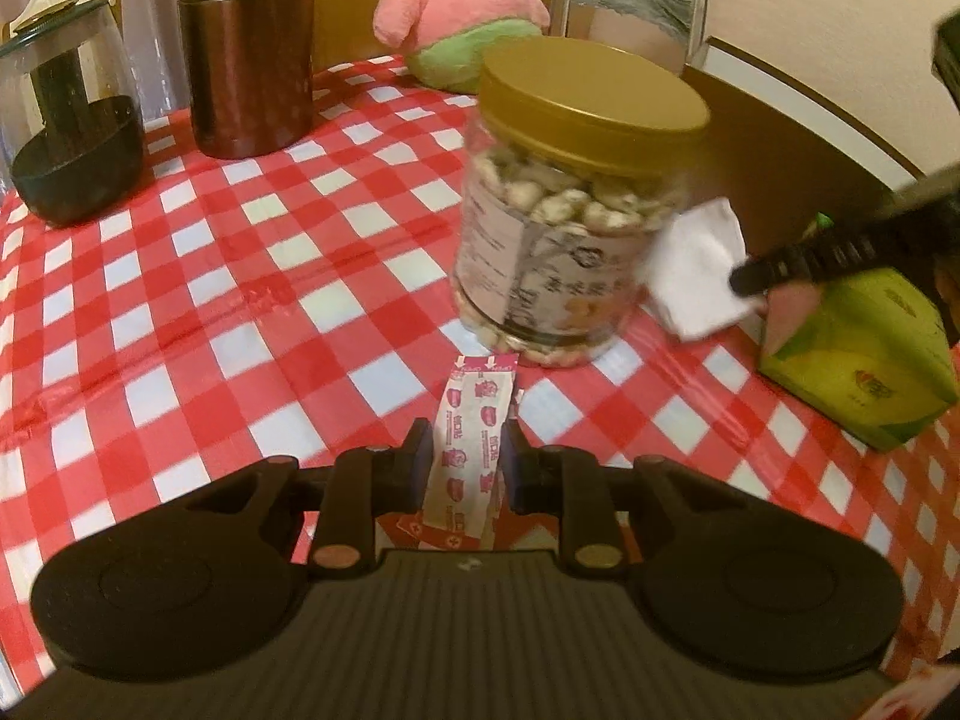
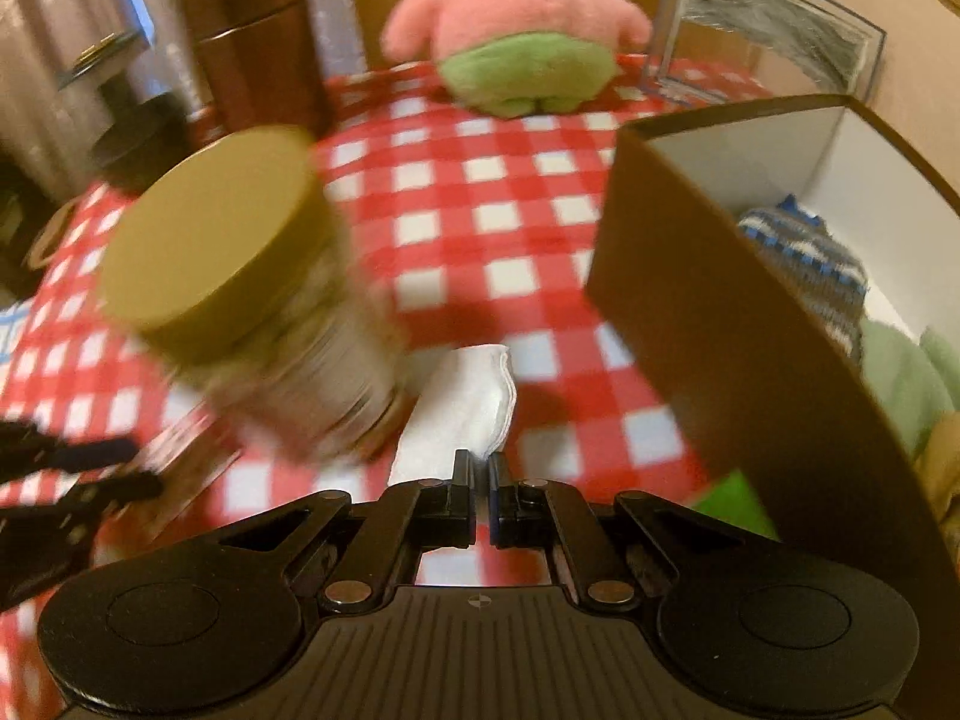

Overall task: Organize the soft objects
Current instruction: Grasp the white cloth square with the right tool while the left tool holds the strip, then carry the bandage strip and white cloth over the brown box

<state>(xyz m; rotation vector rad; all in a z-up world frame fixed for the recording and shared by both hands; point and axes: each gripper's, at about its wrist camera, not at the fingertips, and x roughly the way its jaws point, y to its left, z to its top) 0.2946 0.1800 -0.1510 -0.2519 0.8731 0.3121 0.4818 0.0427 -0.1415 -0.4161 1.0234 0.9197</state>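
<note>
My left gripper [image 1: 468, 438] is shut on a pink-and-white pack of plaster strips [image 1: 474, 420], held just above the checked tablecloth [image 1: 240, 300]. The right gripper [image 2: 480, 468] is shut on a folded white cloth [image 2: 465, 402], lifted beside the jar; in the left wrist view the same gripper [image 1: 750, 282] and white cloth [image 1: 696, 270] show at the right. A brown box [image 2: 720, 312] with a white inside stands at the right, holding a blue-grey knitted piece [image 2: 810, 252] and something pale green [image 2: 900, 378]. A pink and green plush toy [image 2: 522, 30] sits at the back.
A clear jar of nuts with a gold lid [image 1: 594, 96] stands mid-table, close to both grippers. A green tissue box [image 1: 858, 360] sits at the right. A brown metal canister [image 1: 246, 60] and a glass pot [image 1: 66, 120] stand at the back left. A picture frame [image 2: 768, 30] leans behind the box.
</note>
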